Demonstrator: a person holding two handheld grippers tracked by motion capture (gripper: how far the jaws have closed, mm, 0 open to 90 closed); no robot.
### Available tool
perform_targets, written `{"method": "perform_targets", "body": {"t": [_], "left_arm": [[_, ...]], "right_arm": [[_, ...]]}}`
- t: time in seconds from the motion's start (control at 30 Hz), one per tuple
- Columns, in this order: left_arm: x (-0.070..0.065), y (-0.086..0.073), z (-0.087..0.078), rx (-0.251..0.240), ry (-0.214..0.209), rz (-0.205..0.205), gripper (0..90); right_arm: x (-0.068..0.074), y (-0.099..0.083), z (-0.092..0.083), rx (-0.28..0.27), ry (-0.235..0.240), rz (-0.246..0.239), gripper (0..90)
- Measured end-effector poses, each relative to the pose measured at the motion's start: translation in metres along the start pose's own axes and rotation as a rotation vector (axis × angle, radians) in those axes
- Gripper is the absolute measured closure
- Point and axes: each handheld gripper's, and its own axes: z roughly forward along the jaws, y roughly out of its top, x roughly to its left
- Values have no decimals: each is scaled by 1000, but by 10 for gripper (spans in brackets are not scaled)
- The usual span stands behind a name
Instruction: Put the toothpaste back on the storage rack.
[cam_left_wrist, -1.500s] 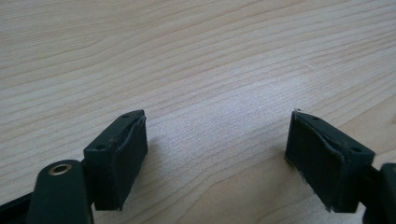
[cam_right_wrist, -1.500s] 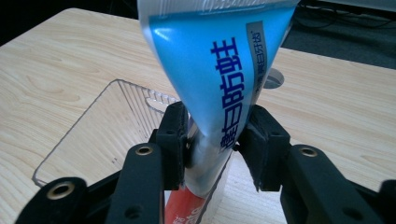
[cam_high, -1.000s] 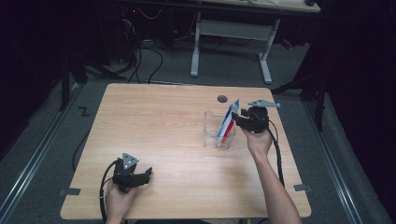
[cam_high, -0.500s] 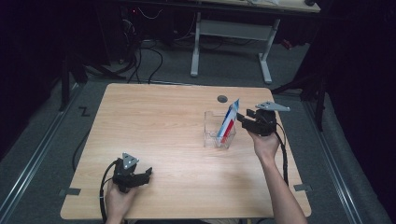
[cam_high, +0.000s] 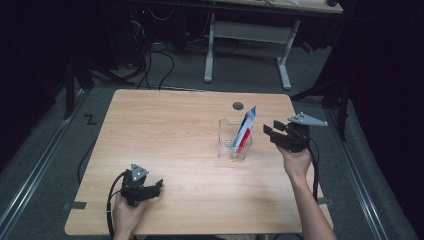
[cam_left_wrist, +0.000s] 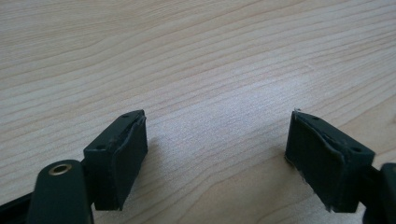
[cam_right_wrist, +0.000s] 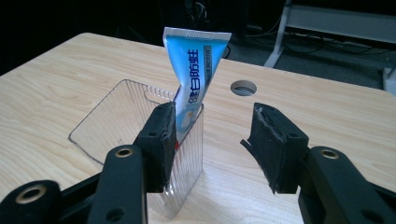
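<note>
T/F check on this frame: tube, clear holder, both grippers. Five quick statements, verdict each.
1. The toothpaste tube stands in the clear holder. True.
2. The right gripper grips the tube. False: its jaws are open and empty, beside the holder.
3. The left gripper is open over bare table. True.
4. The tube lies flat on the table. False: it leans upright in the holder.
5. The left gripper touches the holder. False: it sits far off, near the table's front edge.
</note>
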Motion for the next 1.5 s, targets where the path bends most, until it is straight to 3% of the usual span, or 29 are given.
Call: {"method": "perform_targets", "body": {"t": [0.43, 1.5], "left_arm": [[0, 0, 0, 0, 0, -1, 210], [0, 0, 0, 1, 1, -1, 210]], "right_arm": [[-7, -10, -23, -30, 15, 26, 514], [-17, -48, -64, -23, 25, 70, 510]]}}
